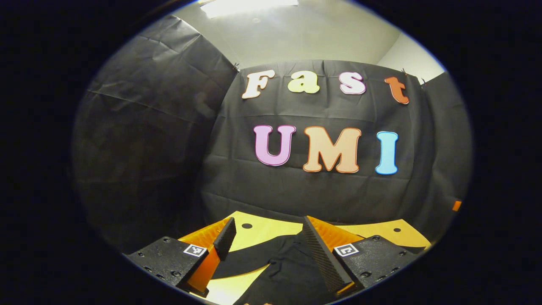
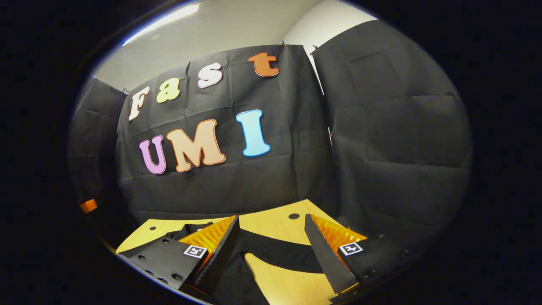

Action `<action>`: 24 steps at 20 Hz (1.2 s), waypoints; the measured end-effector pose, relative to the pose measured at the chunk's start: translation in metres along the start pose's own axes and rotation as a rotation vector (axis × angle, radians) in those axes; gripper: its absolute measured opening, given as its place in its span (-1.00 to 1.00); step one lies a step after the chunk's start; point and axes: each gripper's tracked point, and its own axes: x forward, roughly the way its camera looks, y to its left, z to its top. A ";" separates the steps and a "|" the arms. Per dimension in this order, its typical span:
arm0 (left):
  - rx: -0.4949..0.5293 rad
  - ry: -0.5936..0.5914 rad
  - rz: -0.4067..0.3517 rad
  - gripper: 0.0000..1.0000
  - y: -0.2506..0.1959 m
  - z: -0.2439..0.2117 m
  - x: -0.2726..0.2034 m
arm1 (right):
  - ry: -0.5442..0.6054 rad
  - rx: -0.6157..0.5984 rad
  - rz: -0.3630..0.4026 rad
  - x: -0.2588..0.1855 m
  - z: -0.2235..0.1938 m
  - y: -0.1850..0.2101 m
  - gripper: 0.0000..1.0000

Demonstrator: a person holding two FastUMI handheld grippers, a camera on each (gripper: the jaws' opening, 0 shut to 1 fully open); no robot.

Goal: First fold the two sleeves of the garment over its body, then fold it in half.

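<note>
We see left gripper (image 1: pixel 271 250) with fingers spread, hovering over black garment (image 1: pixel 292 271) lying flat on wooden table (image 1: pixel 262 231). Right gripper (image 2: pixel 275 250) likewise spread above garment (image 2: pixel 279 250), sleeve stretching right across table (image 2: pixel 288 279).

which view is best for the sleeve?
The right gripper view: a sleeve of the black garment runs across the table between the open fingers, clearly outlined. The left gripper view shows a sleeve too, partly hidden by a finger.
</note>
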 end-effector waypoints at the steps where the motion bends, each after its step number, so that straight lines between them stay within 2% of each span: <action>1: -0.007 0.016 -0.002 0.84 -0.001 -0.004 -0.002 | 0.005 -0.001 0.000 0.001 -0.001 -0.001 0.94; 4: -0.007 0.037 0.007 0.84 0.002 -0.009 -0.005 | 0.020 -0.002 0.003 0.006 -0.005 -0.003 0.94; 5: -0.004 0.036 0.008 0.84 0.002 -0.008 -0.005 | 0.022 -0.003 -0.001 0.008 -0.006 -0.003 0.87; 6: 0.001 0.035 0.009 0.84 0.002 -0.008 -0.003 | 0.024 -0.002 -0.001 0.009 -0.007 -0.003 0.94; 24: 0.033 0.051 0.046 0.86 0.012 -0.012 0.008 | 0.053 -0.020 -0.023 0.032 -0.022 -0.005 0.94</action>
